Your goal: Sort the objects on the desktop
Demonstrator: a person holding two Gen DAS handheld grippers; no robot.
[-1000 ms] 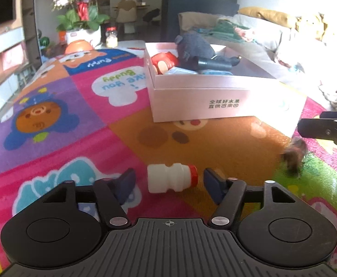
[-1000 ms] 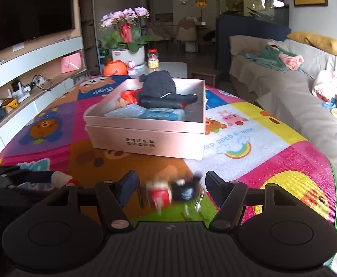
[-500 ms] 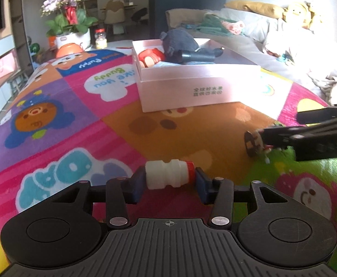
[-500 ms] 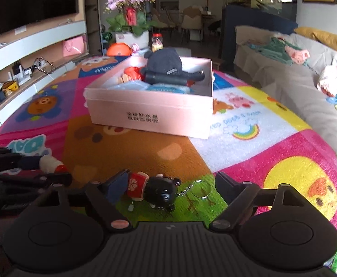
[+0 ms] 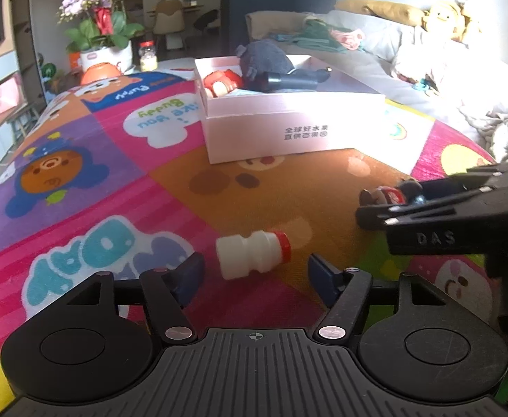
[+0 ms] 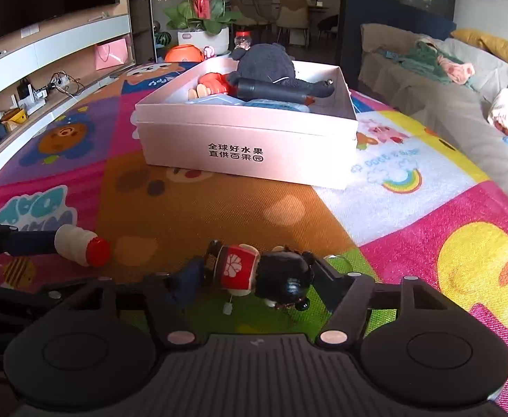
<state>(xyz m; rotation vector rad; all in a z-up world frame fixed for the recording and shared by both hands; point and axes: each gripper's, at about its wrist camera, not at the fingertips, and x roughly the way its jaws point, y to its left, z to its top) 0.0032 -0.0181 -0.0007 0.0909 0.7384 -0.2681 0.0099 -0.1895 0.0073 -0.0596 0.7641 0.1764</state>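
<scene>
A small white bottle with a red cap (image 5: pixel 253 254) lies on its side on the colourful mat, between the open fingers of my left gripper (image 5: pixel 254 272) without touching them; it also shows in the right wrist view (image 6: pixel 80 245). My right gripper (image 6: pixel 257 274) is shut on a small doll keychain with a black head and red body (image 6: pixel 261 272), held just above the mat; the doll also shows in the left wrist view (image 5: pixel 389 194). A pink open box (image 6: pixel 247 139) with a grey plush and other items stands ahead.
A flower pot (image 6: pixel 203 34) and an orange object (image 6: pixel 183 54) stand beyond the box. A sofa with clothes (image 6: pixel 462 80) runs along the right. Shelving (image 6: pixel 28 80) lines the left. The table edge curves on the right.
My left gripper, closed on the white bottle half a second ago, has opened and the bottle lies tilted on the mat. My right gripper has closed on the doll keychain.
</scene>
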